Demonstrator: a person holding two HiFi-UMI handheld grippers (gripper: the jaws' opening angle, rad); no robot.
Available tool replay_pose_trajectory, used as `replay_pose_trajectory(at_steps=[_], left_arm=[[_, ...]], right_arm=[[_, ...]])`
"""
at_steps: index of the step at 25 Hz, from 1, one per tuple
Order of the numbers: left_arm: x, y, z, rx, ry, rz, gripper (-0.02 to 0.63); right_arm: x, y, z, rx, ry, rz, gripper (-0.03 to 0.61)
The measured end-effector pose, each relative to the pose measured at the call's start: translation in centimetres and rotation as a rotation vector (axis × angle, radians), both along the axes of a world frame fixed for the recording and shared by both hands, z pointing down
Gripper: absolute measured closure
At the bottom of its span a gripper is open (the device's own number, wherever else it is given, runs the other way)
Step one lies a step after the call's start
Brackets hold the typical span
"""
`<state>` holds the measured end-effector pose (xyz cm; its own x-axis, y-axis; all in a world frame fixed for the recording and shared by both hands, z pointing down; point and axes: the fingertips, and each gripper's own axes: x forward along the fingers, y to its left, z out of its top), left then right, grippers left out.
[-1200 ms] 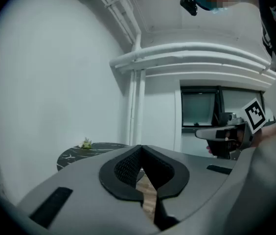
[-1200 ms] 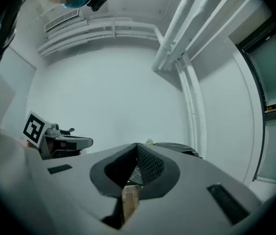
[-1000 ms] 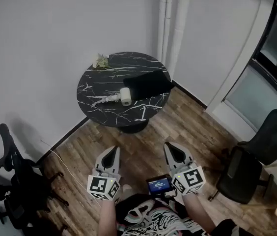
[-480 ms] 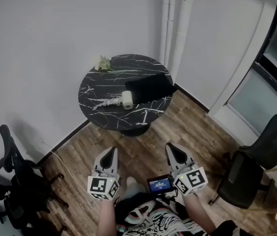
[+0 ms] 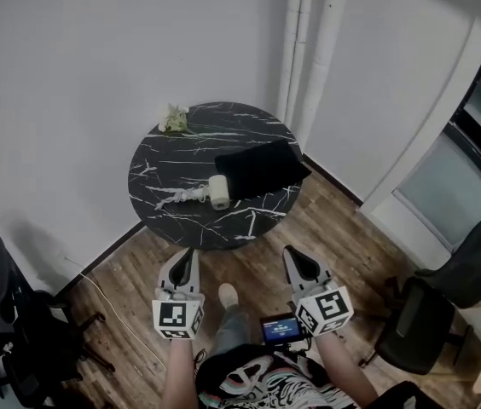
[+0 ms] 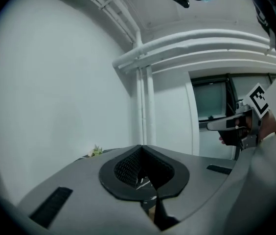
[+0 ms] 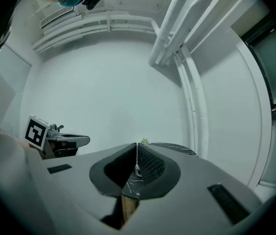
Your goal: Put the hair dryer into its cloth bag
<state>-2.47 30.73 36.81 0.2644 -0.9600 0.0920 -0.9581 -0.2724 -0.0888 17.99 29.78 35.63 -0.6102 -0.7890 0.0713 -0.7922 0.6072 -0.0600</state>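
Both claws empty. L claw (image 5: 188, 256): jaws pressed together, nothing btwn them. R claw (image 5: 292, 254): same, closed on nothing. I hold both level, side by side but apart, over the wood floor (image 5: 351, 228). The hair dryer (image 5: 219, 192) lies on the round black marble table (image 5: 155, 164), well ahead of both claws, w/ its cord (image 5: 179, 198) trailing left. The black cloth bag (image 5: 262, 166) lies flat just beyond the dryer, more toward R claw's side. A small sprig (image 5: 173, 118) sits at the table's far-left edge.

My left gripper (image 6: 141, 150): fingers (image 6: 123, 166) pressed together, nothing between. Right gripper (image 6: 236, 126) level alongside. That dark veined sliver beneath is possibly the worktop (image 6: 144, 182).
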Motion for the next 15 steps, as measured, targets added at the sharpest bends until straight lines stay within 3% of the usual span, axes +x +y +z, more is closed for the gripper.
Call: replay_pose_trajectory(at_steps=[4, 15], left_arm=[[-1.2, -4.8, 1.3, -0.013, 0.041, 0.032, 0.611], [-6.5, -20.1, 4.1, -0.083, 0.022, 0.119, 0.611]], right_arm=[[-1.8, -4.6, 1.1, -0.027, 0.015, -0.001, 0.558], [-7.7, -19.2, 3.6, -0.136, 0.057, 0.07, 0.558]])
